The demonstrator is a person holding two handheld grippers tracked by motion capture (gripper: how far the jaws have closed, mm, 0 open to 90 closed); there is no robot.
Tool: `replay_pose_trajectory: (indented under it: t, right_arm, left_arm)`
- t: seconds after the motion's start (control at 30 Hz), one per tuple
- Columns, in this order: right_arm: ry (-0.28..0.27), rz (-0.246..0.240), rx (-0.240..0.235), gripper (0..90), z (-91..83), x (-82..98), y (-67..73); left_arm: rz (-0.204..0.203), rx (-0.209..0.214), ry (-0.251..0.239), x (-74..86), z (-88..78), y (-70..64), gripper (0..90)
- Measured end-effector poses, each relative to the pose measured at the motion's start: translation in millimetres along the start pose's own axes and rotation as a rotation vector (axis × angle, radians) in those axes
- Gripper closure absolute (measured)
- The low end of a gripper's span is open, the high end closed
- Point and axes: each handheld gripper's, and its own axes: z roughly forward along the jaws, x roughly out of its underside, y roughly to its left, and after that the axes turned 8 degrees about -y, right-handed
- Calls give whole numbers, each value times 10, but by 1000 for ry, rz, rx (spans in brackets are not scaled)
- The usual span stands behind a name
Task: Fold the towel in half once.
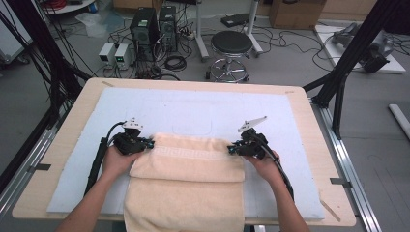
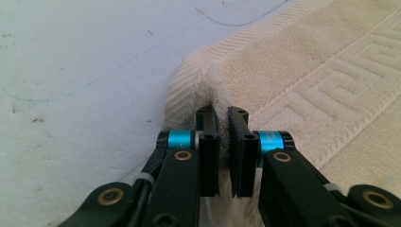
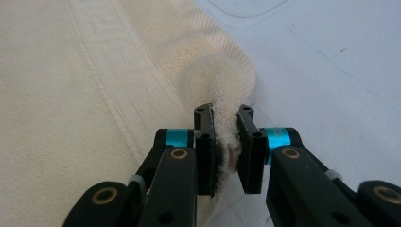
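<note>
While the cream towel [image 1: 186, 181] lies folded on the pale blue mat [image 1: 193, 113] of the worktop [image 1: 309, 125], its near part hangs over the edge at 6 o'clock. The left claw [image 1: 149, 143] is clamped on the towel's far left corner, at about 9 o'clock of the folded layer; in the left gripper view the cloth is pinched between the jaws. The right claw [image 1: 232, 149] is clamped on the far right corner, at 3 o'clock, the cloth bunched between its jaws.

A wooden table [image 1: 309, 125] carries a white mat [image 1: 193, 108], with a cream towel [image 1: 188, 188] on it.
</note>
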Motion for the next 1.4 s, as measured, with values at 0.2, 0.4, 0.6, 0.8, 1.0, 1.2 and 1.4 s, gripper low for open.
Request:
replay_pose_trajectory:
  t: [0.2,0.4,0.6,0.8,1.0,1.2,1.4]
  right_arm:
    - [-52,13,-40,803,-146,-55,18]
    - [-109,-25,-73,801,-381,-213,174]
    - [-165,-129,-130,796,-759,-250,596]
    - [-210,-176,-228,749,-1139,31,1173]
    - [-221,-168,-252,605,-1283,312,1368]
    - [-168,-157,-174,583,-1104,335,1137]
    - [-133,-108,-100,549,-838,284,743]
  left_arm:
    - [-15,24,-90,-89,-202,-22,844]
    - [28,49,-174,-158,-592,-141,826]
    - [92,107,-253,3,-1087,-479,822]
    - [185,205,-265,367,-1622,-967,762]
    - [201,210,-232,556,-1708,-1070,610]
    - [179,194,-236,522,-1446,-865,590]
    - [130,144,-253,371,-1193,-590,559]
